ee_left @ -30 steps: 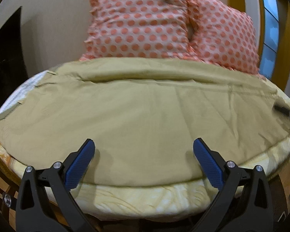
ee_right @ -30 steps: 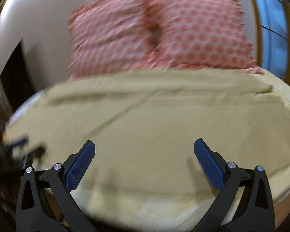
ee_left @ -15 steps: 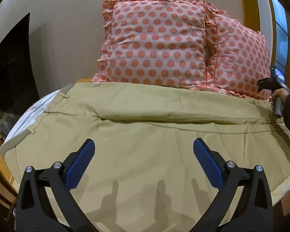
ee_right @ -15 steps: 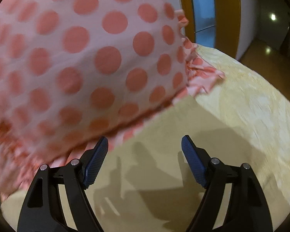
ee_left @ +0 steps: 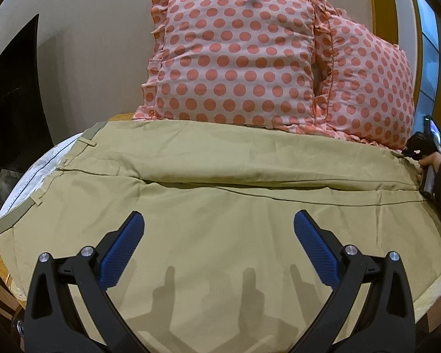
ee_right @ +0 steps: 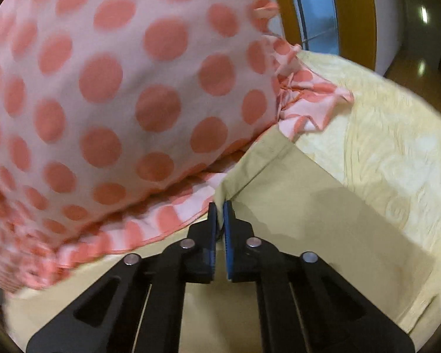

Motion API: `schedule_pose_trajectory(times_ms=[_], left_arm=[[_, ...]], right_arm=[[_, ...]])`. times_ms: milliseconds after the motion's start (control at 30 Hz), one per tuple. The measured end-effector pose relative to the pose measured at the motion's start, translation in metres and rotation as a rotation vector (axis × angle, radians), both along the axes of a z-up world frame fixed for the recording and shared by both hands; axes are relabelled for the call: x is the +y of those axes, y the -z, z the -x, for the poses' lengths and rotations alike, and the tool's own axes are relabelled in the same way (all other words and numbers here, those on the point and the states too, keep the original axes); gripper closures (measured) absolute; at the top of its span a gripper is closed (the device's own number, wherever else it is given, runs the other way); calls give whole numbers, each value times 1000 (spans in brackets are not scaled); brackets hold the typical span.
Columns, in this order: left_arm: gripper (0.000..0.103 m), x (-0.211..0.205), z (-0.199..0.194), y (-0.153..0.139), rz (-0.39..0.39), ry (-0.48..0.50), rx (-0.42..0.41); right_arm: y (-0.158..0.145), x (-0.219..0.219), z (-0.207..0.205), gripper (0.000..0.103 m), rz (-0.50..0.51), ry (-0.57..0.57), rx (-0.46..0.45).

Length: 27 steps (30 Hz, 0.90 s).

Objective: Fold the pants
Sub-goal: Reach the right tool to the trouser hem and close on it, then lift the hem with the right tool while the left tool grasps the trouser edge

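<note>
Khaki pants [ee_left: 220, 211] lie spread flat across the bed, waistband at the left, leg ends at the right. My left gripper [ee_left: 219, 247] is open and empty, hovering above the near leg. My right gripper [ee_right: 220, 209] is shut on the hem of the far pant leg [ee_right: 294, 206], right beside the pillow. It also shows at the right edge of the left wrist view [ee_left: 423, 147], at the far leg's end.
Two pink pillows with orange dots [ee_left: 238, 61] lean on the wall behind the pants; one [ee_right: 108, 94] touches the held hem. A pale yellow bedsheet [ee_right: 397, 153] lies under the pants. A window with a yellow frame [ee_right: 352, 14] is at the right.
My right gripper has closed on the far leg's hem next to the pillow. My left gripper has moved forward over the pants and stays open.
</note>
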<state>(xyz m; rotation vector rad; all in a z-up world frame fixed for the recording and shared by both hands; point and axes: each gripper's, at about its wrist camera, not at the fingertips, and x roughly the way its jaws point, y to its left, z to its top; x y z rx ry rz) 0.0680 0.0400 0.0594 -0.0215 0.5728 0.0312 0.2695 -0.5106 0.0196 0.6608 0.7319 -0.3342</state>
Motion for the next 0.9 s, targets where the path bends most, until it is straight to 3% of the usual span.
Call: schedule_pose_trajectory(times_ms=[67,133,200,233,300,367,467,533,633,700,800,833,900], left_arm=[[2,3,5,-4,7,-6,-16],[2,9,8,-8,11,-23,-31],[2,16,9,-13,24,-33,-42],[2,21,8,-16,35,-36,-45],[2,28,5,-22,54,-38,-53],[2,34,-1,-28,73,-36,-63],[2,40,-19,-35,92,-30,-62],[2,44,-35,-37,94,-26,-45],[2,52,-50,-35,112,-13,0],[2,61,-61,-33,164,-9,31],[2,77,-80,-30,269,5,77],[2,82,-87,-29,299,5,91],[2,91,-108,-28,338,4,118]], right_arm=[[-15,0,30,99,-52,-27,-110],[-32,0,92,99,-151,-57,-247],[-41,6,149,99,-204,-70,-326],[-43,14,183,99,-228,-69,-348],[-47,20,208,99,-262,-41,-323],[-21,24,241,99,-322,-5,-259],[2,29,242,97,-406,7,-189],[11,29,246,89,-448,38,-153],[9,30,254,73,-438,31,-175],[6,30,252,71,-423,33,-180],[4,30,243,74,-386,65,-180],[5,29,240,79,-377,72,-176],[14,23,236,101,-389,81,-174]])
